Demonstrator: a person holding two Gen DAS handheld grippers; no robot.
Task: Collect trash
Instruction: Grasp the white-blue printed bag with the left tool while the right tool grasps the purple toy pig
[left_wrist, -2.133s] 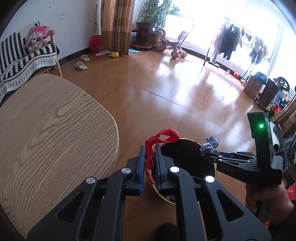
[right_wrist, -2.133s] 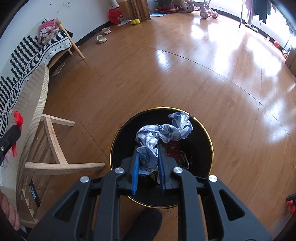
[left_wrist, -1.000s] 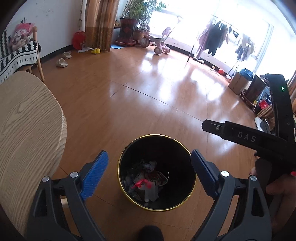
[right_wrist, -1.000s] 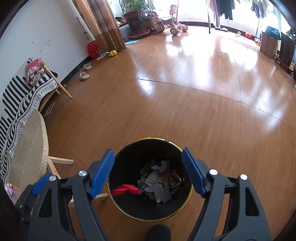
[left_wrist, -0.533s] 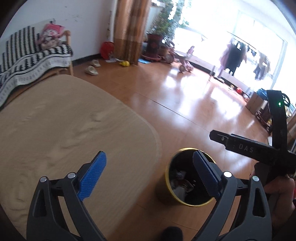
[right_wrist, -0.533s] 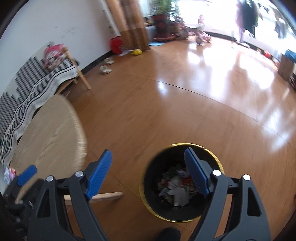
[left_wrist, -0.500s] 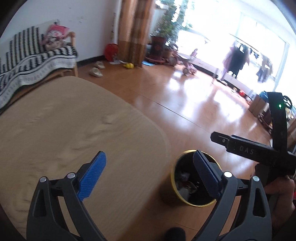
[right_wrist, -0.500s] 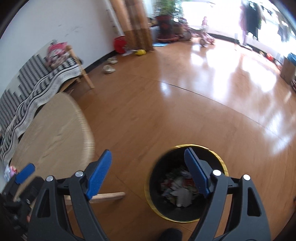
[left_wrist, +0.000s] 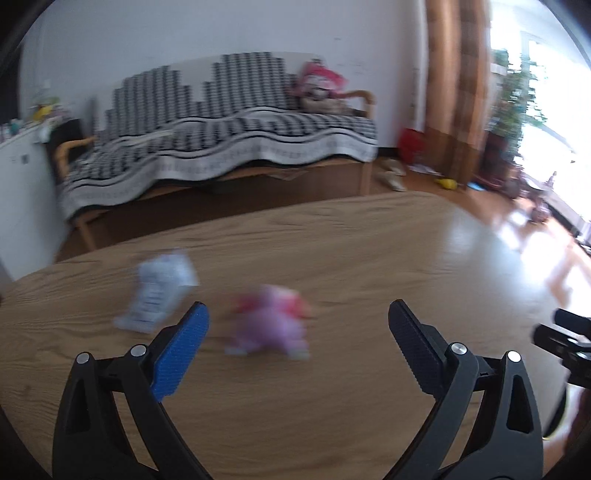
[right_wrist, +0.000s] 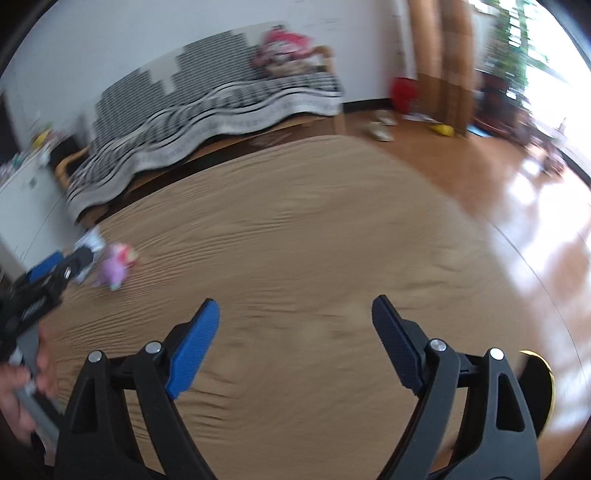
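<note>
Both grippers are hanging over the wooden tabletop (left_wrist: 369, 258) with nothing between their fingers. The left gripper (left_wrist: 298, 332) is spread about as wide as it goes, and the right gripper (right_wrist: 295, 325) is opening further, its blue pads clear of everything.

Two pieces of trash are lying on the tabletop, well apart from the bin. A crumpled pink-and-red wrapper (left_wrist: 271, 321) is sitting just ahead of the left gripper, nearly in line with the gap between its fingers. A white-and-blue printed wrapper (left_wrist: 159, 291) is lying just beside it, further to the left. Motion blur is hiding any finer detail of either. The black bin with the gold rim (right_wrist: 537, 391) is peeking out at the lower right edge of the right wrist view, beyond the table's edge.

The step in hand looks like reaching for the next piece. The left gripper is best placed for the pink wrapper, so it should be keeping its fingers wide and coming down to straddle the crumpled mass at its thickest part. The pads should be brushing the wood before closing, or a thin wrapper may slip out. The right gripper has bare wood below it; crossing toward the white wrapper, it would need to be steering clear of the left gripper's body (right_wrist: 44, 284).
</note>
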